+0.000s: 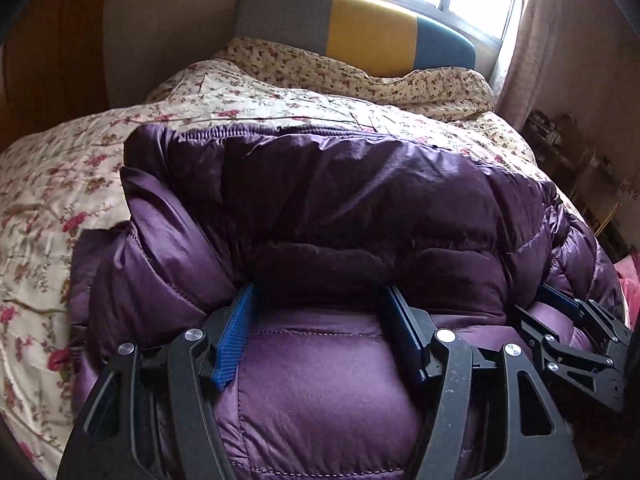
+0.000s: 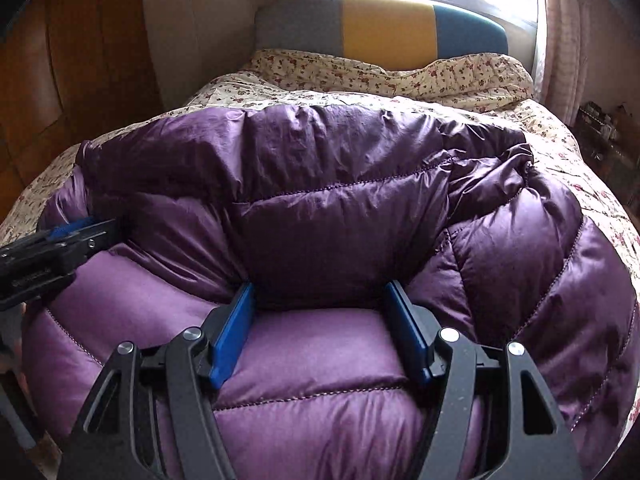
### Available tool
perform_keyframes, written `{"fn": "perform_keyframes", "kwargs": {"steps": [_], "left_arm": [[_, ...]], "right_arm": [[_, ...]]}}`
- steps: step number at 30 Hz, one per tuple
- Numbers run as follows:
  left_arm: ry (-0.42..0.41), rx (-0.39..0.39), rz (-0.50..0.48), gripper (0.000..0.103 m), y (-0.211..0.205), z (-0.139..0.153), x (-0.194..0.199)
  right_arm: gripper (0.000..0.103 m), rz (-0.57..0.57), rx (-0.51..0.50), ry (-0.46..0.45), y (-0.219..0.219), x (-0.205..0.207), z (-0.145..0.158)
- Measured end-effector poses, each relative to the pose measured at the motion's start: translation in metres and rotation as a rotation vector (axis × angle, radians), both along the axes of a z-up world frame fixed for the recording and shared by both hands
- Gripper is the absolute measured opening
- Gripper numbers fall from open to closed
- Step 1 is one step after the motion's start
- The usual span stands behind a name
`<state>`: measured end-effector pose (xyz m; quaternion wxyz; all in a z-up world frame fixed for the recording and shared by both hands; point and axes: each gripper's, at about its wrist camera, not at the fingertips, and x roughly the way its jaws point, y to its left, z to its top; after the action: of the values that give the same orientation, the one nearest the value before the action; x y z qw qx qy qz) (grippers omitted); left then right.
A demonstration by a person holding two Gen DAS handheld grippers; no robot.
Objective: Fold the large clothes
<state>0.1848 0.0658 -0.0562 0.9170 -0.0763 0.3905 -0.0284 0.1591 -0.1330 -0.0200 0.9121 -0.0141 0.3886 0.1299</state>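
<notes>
The purple down jacket [image 1: 320,208] lies crosswise on the floral quilt [image 1: 48,184], bare bedding beyond its far edge. The left gripper [image 1: 320,304] and right gripper [image 2: 320,300] rest wide open on it, gripping nothing.

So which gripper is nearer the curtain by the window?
Right. The right gripper is on the purple jacket on the curtain side of the bed; the left gripper is beside it, on the jacket's wardrobe side, farther off.
</notes>
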Motion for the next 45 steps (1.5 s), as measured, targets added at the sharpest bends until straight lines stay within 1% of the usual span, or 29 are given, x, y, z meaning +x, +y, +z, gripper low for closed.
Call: {"fn": "perform_keyframes", "kwargs": {"steps": [3, 4, 5, 6, 7, 8, 9, 11, 15, 16, 17, 18, 20, 21, 23, 24, 26, 30, 32, 35, 36, 37, 41, 44, 45], "left_arm": [[0.0, -0.018, -0.004, 0.064, 0.001, 0.001, -0.001], [0.003, -0.038, -0.007, 0.064, 0.004, 0.003, -0.001], [0.005, -0.052, -0.008, 0.066, 0.006, 0.005, -0.002], [0.005, -0.074, -0.011, 0.07, 0.008, 0.009, -0.004], [0.002, -0.088, -0.012, 0.073, 0.009, 0.013, -0.006], [-0.006, -0.099, -0.011, 0.077, 0.01, 0.017, -0.009], [-0.018, -0.108, -0.006, 0.08, 0.012, 0.023, -0.015], [-0.037, -0.11, 0.012, 0.083, 0.014, 0.03, -0.024], [-0.055, -0.126, 0.053, 0.083, 0.026, 0.039, -0.043], [-0.059, -0.133, 0.069, 0.083, 0.03, 0.042, -0.05], [-0.064, -0.137, 0.082, 0.083, 0.036, 0.043, -0.055], [-0.069, -0.135, 0.101, 0.083, 0.042, 0.044, -0.061], [-0.075, -0.136, 0.13, 0.083, 0.053, 0.045, -0.071], [-0.075, -0.139, 0.145, 0.083, 0.059, 0.045, -0.075], [-0.073, -0.145, 0.178, 0.083, 0.073, 0.044, -0.083], [-0.067, -0.154, 0.195, 0.083, 0.082, 0.041, -0.087], [-0.046, -0.19, 0.218, 0.083, 0.096, 0.035, -0.093], [-0.008, -0.278, 0.246, 0.083, 0.115, 0.02, -0.099], [0.002, -0.331, 0.235, 0.083, 0.119, 0.014, -0.101], [0.03, -0.428, 0.222, 0.083, 0.125, 0.003, -0.098], [0.044, -0.478, 0.224, 0.083, 0.129, -0.003, -0.096], [0.051, -0.51, 0.223, 0.083, 0.131, -0.007, -0.095], [0.04, -0.614, 0.222, 0.083, 0.137, -0.014, -0.093], [0.043, -0.656, 0.205, 0.083, 0.138, -0.015, -0.09], [0.044, -0.674, 0.195, 0.079, 0.137, -0.016, -0.088]], "right_arm": [[0.065, -0.004, -0.006, -0.007, 0.0, -0.001, 0.004], [0.065, -0.003, -0.004, -0.008, 0.0, -0.002, 0.005], [0.066, -0.002, -0.002, -0.006, -0.001, -0.002, 0.008], [0.066, -0.001, 0.0, -0.003, -0.001, -0.002, 0.012], [0.069, -0.001, 0.002, 0.0, -0.002, -0.004, 0.015], [0.072, -0.002, 0.008, 0.002, -0.004, -0.005, 0.02], [0.077, -0.004, 0.014, -0.003, -0.005, -0.008, 0.025], [0.079, -0.014, 0.021, -0.022, -0.009, -0.014, 0.036], [0.079, -0.019, 0.037, -0.044, -0.014, -0.03, 0.055], [0.078, -0.015, 0.042, -0.048, -0.013, -0.034, 0.058], [0.069, -0.007, 0.046, -0.053, -0.01, -0.039, 0.062], [0.064, -0.002, 0.041, -0.054, -0.007, -0.042, 0.063], [0.047, 0.021, 0.033, -0.05, 0.001, -0.048, 0.064], [0.044, 0.027, 0.029, -0.048, 0.006, -0.05, 0.063], [0.034, 0.044, 0.027, -0.038, 0.015, -0.053, 0.061], [0.032, 0.051, 0.027, -0.029, 0.018, -0.053, 0.057], [0.024, 0.061, 0.015, -0.013, 0.024, -0.054, 0.052], [0.023, 0.061, -0.017, 0.008, 0.031, -0.058, 0.042], [0.023, 0.062, -0.032, 0.016, 0.033, -0.058, 0.035], [0.023, 0.06, -0.036, 0.03, 0.035, -0.056, 0.023], [0.023, 0.06, -0.039, 0.027, 0.035, -0.056, 0.021], [0.023, 0.06, -0.041, 0.025, 0.036, -0.056, 0.018], [0.023, 0.064, -0.03, 0.016, 0.034, -0.055, 0.008], [0.023, 0.066, -0.02, 0.013, 0.033, -0.054, 0.005], [0.023, 0.067, -0.015, 0.012, 0.031, -0.055, 0.004]]}}
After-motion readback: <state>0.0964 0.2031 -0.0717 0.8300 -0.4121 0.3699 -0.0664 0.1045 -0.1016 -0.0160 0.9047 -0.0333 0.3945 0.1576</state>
